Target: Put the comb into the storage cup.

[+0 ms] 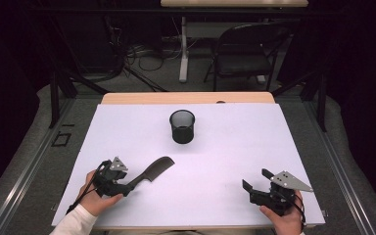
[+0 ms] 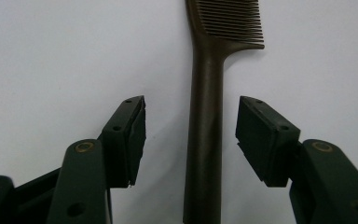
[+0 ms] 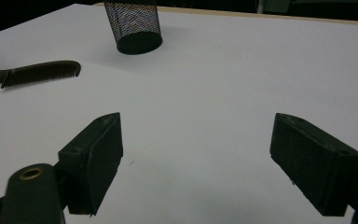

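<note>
Your left gripper (image 2: 191,135) gapes, jaws straddling comb (image 2: 207,116) handle untouched; right gripper (image 3: 196,158) wide apart, near right, holding nothing.

Dim workroom around a white-covered wooden table

The white sheet on the light wooden table (image 1: 186,98) is brightly lit; beyond it stand a black metal folding chair (image 1: 247,51) and a white-legged desk (image 1: 183,49), with tangled black cables (image 1: 142,56) on the grey carpeted floor (image 1: 24,142) and black curtained walls (image 1: 357,58) around.
</note>
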Action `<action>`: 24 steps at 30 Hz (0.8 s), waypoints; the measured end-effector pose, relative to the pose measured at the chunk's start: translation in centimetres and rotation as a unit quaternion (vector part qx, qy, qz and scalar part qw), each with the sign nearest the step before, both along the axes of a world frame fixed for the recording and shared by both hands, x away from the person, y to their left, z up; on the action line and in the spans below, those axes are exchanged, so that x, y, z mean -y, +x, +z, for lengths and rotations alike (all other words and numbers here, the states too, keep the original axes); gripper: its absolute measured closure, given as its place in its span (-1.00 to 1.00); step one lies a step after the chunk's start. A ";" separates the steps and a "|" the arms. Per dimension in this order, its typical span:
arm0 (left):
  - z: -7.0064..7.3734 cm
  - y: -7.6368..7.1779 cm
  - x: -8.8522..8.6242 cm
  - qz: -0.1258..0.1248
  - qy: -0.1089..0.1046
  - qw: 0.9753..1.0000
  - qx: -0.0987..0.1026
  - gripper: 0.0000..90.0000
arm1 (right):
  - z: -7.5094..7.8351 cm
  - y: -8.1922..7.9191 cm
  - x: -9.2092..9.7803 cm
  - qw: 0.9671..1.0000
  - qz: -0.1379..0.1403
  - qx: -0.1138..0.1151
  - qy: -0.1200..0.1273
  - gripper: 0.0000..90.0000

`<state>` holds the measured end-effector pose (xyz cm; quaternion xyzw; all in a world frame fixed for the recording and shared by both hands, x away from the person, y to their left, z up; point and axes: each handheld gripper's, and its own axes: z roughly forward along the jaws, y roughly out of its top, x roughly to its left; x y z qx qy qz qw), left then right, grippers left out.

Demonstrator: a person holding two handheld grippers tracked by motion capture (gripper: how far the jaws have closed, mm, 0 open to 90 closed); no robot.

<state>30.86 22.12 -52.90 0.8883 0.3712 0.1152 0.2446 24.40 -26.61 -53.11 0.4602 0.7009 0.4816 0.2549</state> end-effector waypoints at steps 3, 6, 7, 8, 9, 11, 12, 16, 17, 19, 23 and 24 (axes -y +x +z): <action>-0.1 0.0 0.1 -0.003 0.000 1.000 0.001 0.04 | 0.0 0.0 0.0 1.000 0.001 0.001 0.000 -0.62; -0.2 -0.1 0.1 -0.007 0.004 1.000 0.001 0.09 | 0.0 0.0 0.0 1.000 0.001 -0.001 -0.001 -0.62; -0.2 -0.1 0.2 -0.010 0.006 1.000 0.000 0.10 | 0.0 0.0 0.0 1.000 0.001 0.000 0.000 -0.62; -0.2 -0.1 0.2 -0.011 0.010 1.000 0.000 0.11 | 0.0 0.0 0.0 1.000 0.001 -0.001 -0.001 -0.62; -0.2 -0.1 0.3 -0.013 0.013 1.000 0.001 0.12 | 0.0 0.0 0.0 1.000 0.001 -0.001 -0.001 -0.62; -0.3 -0.1 0.4 -0.017 0.017 1.000 0.002 0.15 | 0.0 0.0 0.0 1.000 0.001 0.000 -0.001 -0.62; -0.3 -0.1 0.4 -0.018 0.018 1.000 0.001 0.16 | 0.0 0.0 0.0 1.000 0.001 0.000 -0.001 -0.62; -0.4 -0.2 0.6 -0.026 0.025 0.999 -0.003 0.23 | 0.0 0.0 0.0 1.000 0.003 -0.001 -0.002 -0.62; -0.4 -0.2 0.7 -0.029 0.032 0.999 -0.001 0.25 | 0.0 0.0 0.0 1.000 0.002 0.000 -0.001 -0.62; -0.4 -0.2 0.7 -0.029 0.033 0.999 -0.003 0.26 | 0.0 0.0 0.0 1.000 0.001 0.000 -0.001 -0.62; -0.3 -0.2 0.8 -0.033 0.039 0.999 -0.006 0.30 | 0.0 0.0 0.0 1.000 0.002 0.000 -0.001 -0.62; -0.3 -0.2 0.8 -0.033 0.039 0.999 -0.008 0.30 | 0.0 0.0 0.0 1.000 0.002 0.000 0.000 -0.62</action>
